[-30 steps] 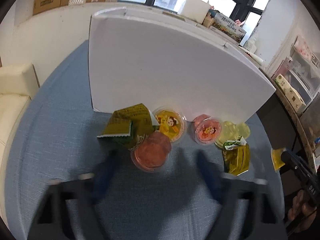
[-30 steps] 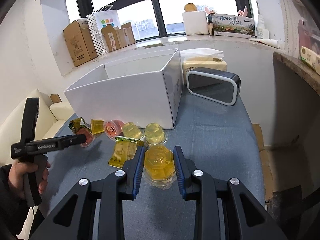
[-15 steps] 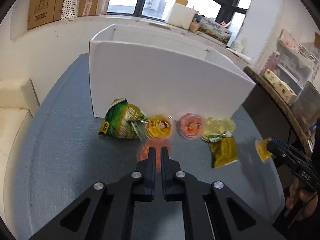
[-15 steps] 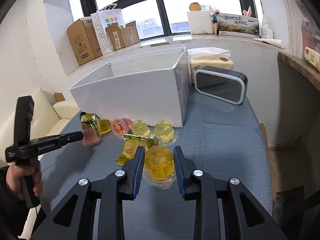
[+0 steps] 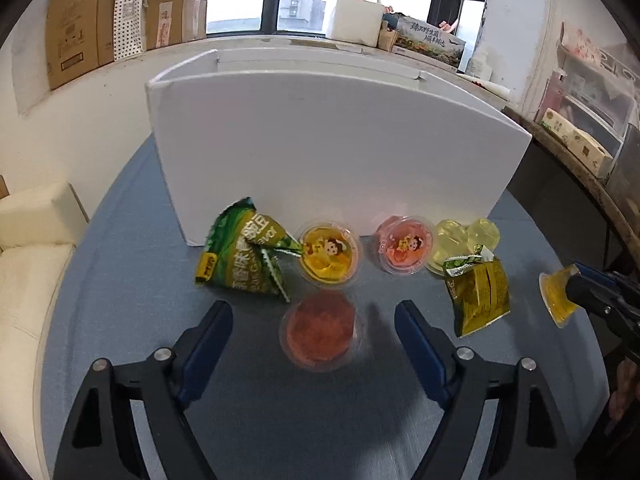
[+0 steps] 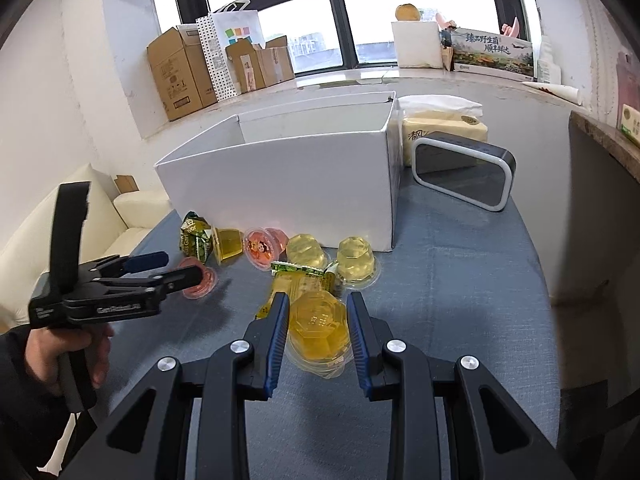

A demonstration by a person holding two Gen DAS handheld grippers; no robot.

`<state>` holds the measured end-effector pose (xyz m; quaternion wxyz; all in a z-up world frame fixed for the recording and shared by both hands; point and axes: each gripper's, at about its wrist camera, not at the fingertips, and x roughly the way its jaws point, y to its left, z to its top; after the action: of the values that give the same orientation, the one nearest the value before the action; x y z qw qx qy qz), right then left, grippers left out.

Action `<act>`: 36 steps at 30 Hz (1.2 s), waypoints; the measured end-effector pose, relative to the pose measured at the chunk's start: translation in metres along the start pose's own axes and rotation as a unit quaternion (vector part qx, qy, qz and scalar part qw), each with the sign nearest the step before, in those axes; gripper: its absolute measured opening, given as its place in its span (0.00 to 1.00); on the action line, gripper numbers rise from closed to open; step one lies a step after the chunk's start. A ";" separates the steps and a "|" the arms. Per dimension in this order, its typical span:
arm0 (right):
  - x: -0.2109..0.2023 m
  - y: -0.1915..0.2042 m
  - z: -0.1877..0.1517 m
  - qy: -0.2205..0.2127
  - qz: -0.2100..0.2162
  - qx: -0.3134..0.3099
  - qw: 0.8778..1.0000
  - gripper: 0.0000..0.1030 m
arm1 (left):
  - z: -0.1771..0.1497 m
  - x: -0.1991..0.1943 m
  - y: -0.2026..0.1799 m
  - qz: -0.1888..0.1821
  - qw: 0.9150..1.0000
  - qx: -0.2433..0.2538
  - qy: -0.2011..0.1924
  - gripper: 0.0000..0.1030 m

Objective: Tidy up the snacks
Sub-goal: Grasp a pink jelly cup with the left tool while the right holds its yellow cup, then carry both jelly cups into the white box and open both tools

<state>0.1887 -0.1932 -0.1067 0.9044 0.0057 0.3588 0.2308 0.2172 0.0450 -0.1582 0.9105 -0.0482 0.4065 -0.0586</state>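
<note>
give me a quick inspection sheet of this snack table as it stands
surface: blue cloth table, bare near the front edge
job's things: white box open; red jelly cup upside down; green snack bag; more cups and a second bag in front of the box
clutter: speaker, tissue pack
grippers: left gripper open, jaws just opened, astride the red jelly cup; right gripper shut on yellow jelly cup
cables: nothing seen
surroundings: sofa, cardboard boxes on the sill

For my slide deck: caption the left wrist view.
Open left gripper straddles a red jelly cup before a white box.
</note>
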 end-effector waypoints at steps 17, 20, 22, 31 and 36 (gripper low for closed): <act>-0.003 0.012 0.007 -0.007 0.009 -0.008 1.000 0.31 | 0.016 -0.063 -0.001 -0.030 0.998 0.009 -0.046 0.34; -0.007 0.018 0.019 -0.019 0.014 -0.014 1.000 0.31 | 0.034 -0.086 -0.004 -0.032 0.997 0.021 -0.072 0.34; -0.010 0.022 0.030 -0.028 0.014 -0.020 0.999 0.31 | 0.046 -0.098 -0.006 -0.031 0.995 0.029 -0.089 0.34; -0.008 0.037 0.107 -0.076 0.016 -0.044 0.996 0.31 | 0.114 -0.108 0.001 -0.029 0.992 0.032 -0.122 0.34; 0.019 0.036 0.151 -0.077 0.015 -0.044 0.996 0.31 | 0.149 -0.081 0.011 -0.027 0.992 0.034 -0.117 0.34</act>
<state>0.2840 -0.1297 -0.0009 0.9254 -0.0114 0.2769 0.2586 0.2756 0.0737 -0.0012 0.9511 -0.0348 0.2930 -0.0909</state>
